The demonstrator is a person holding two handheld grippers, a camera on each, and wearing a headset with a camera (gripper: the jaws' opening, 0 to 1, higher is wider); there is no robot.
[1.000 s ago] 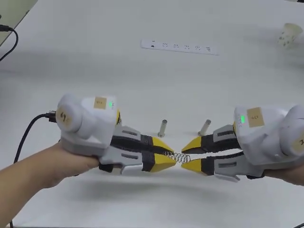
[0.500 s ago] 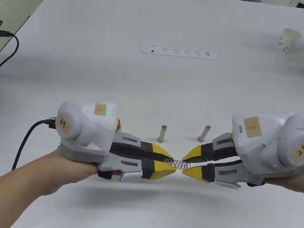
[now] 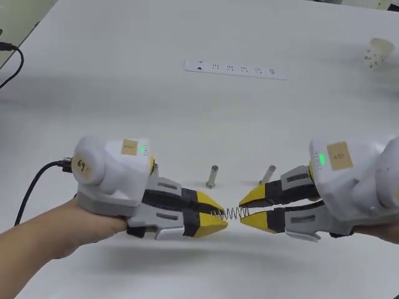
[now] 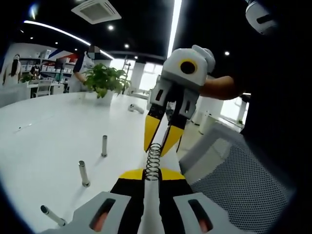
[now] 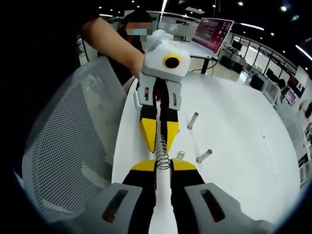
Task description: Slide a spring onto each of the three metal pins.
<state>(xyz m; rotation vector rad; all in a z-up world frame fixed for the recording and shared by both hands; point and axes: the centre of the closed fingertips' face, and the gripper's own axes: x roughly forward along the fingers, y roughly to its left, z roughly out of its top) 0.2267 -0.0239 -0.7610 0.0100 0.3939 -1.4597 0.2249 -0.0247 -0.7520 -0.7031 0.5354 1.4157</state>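
Observation:
A small metal spring (image 3: pixel 232 213) hangs level in the air between the two gripper tips. My left gripper (image 3: pixel 223 216) is shut on its left end, and the right gripper (image 3: pixel 242 212) pinches its right end. From the left gripper view the spring (image 4: pixel 153 161) runs up into the right gripper's yellow fingers (image 4: pixel 151 131). The right gripper view shows the spring (image 5: pixel 163 151) the same way. Two upright metal pins (image 3: pixel 212 176) (image 3: pixel 268 174) stand on the white table just behind the tips. A third pin (image 4: pixel 52 215) lies on its side. Another small spring (image 5: pixel 180 155) rests on the table.
A white power strip (image 3: pixel 235 68) lies at the back of the table and a paper cup (image 3: pixel 377 53) at the far right. A black cable (image 3: pixel 34 180) trails from the left gripper. A mesh chair (image 5: pixel 73 146) stands beside the table edge.
Both grippers have kept their hold on the spring. The right gripper has tilted and risen slightly, and the pair sits a little lower in the picture than a second ago.

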